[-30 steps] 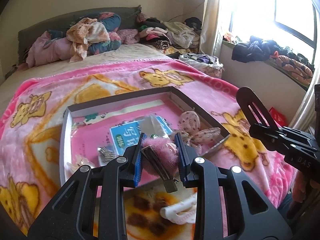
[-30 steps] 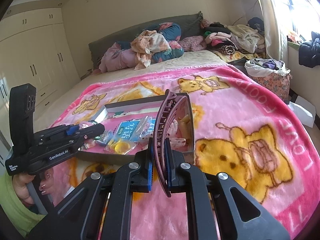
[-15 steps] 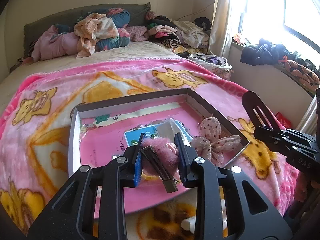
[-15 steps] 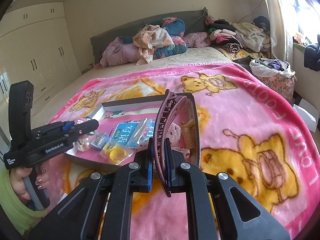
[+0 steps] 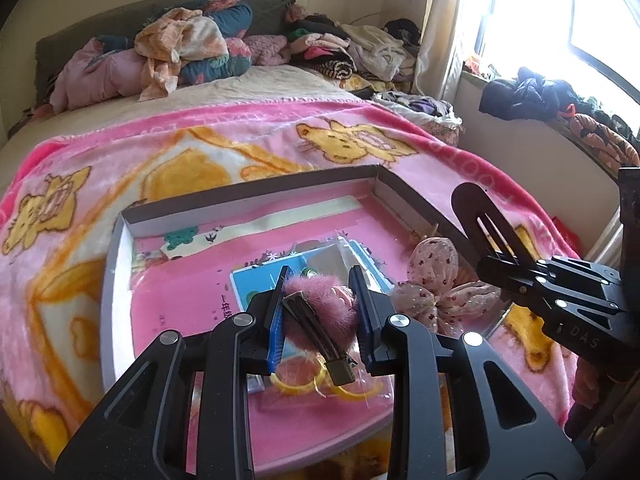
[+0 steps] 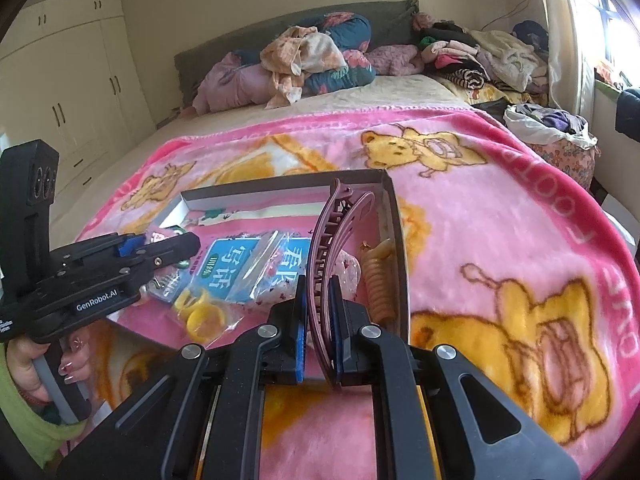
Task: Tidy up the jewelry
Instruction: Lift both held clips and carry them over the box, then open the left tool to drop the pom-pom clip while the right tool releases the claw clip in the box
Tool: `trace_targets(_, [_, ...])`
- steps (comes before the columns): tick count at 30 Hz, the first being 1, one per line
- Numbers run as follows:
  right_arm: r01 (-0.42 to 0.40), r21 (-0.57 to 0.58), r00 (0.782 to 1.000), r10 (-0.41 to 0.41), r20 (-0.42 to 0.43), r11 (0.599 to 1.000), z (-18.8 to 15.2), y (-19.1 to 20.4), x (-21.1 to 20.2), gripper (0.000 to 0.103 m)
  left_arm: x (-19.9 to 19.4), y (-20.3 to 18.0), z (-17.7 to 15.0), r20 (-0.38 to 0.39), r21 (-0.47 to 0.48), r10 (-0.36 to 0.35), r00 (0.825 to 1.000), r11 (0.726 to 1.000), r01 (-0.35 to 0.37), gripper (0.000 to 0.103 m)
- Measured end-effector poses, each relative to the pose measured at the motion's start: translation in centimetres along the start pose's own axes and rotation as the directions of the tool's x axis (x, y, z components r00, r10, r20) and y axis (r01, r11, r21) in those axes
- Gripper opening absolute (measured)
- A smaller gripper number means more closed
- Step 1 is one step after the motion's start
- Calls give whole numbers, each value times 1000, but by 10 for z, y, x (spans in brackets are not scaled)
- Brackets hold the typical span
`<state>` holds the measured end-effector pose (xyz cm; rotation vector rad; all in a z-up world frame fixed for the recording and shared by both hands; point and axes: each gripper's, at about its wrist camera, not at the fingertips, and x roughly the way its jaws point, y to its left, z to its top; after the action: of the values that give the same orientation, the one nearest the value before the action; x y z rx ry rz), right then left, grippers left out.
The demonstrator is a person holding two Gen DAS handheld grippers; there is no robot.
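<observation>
Between blue-padded fingers (image 5: 276,316): fuzzy pink clip (image 5: 320,312), toothed curved claw (image 6: 332,256).

— What do the two tools look like?

— The left tool (image 5: 320,312) is matte black, with blue pads inside its fingers and round silver screw heads on the linkage arms. The right tool (image 6: 320,316) is built the same.

— Any markings?

— White "GenRobot.AI" lettering on the left one's side, "DAS" on the right's.

— And the person?

— A light green sleeve (image 6: 24,412), painted glossy nails on the hand (image 6: 30,364) around a grey handle.
</observation>
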<state>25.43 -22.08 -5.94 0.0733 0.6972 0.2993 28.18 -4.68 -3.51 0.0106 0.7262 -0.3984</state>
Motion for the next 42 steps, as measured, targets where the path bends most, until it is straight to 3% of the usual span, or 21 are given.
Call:
trace_targets(19, [11,6,1000,-11,-25,1000,-9,-12,20,10,41,-2,-6,-97,23,-7,995,1000,9,21])
trace_targets(29, [10,-4,998,-10,-55,1000,-17,-9,19,12,44,0,-9,-101,19,-1,995,1000,3,21])
trace_targets(42, [15,27,1000,-15,-23,1000,-24,-4,0,38,35,1,-14,-91,1,0,996,1000,0,22])
